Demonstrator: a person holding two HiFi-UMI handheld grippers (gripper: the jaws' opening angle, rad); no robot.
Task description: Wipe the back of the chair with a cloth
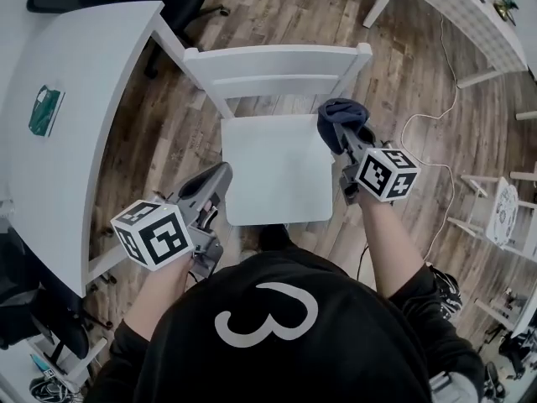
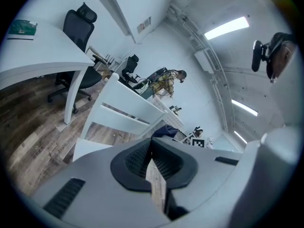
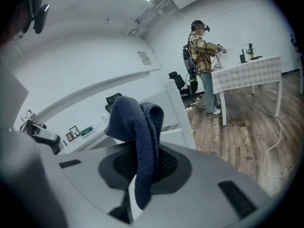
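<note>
Right gripper (image 1: pixel 342 134): jaws clamped on a dark blue cloth (image 1: pixel 341 112). In the right gripper view the cloth (image 3: pixel 138 127) runs down between the two black pads and bunches in a folded hump above the tips, with a short tail hanging on the near side. Right gripper (image 3: pixel 140 167) is pinched down to the thickness of the fabric. In the head view the cloth hangs over the far right corner of the seat of the white chair (image 1: pixel 277 170), just near of the right post of the chair back (image 1: pixel 277 57). Whether cloth and chair touch cannot be determined from any view. Left gripper (image 1: pixel 221 173): held at the near left corner of the seat, low and tilted toward the chair, apart from the back. In the left gripper view, left gripper (image 2: pixel 153 161) has its jaws brought together to a thin slit through which only wood floor shows, and nothing is held. The chair back (image 2: pixel 126 109) lies ahead of it, two white slats visible. A white desk (image 1: pixel 75 116) stands at left with a green packet (image 1: pixel 45 110) on top. A white cable (image 1: pixel 438 124) trails over the floor at right. A person (image 3: pixel 202 46) stands at a far table (image 3: pixel 247 66).
</note>
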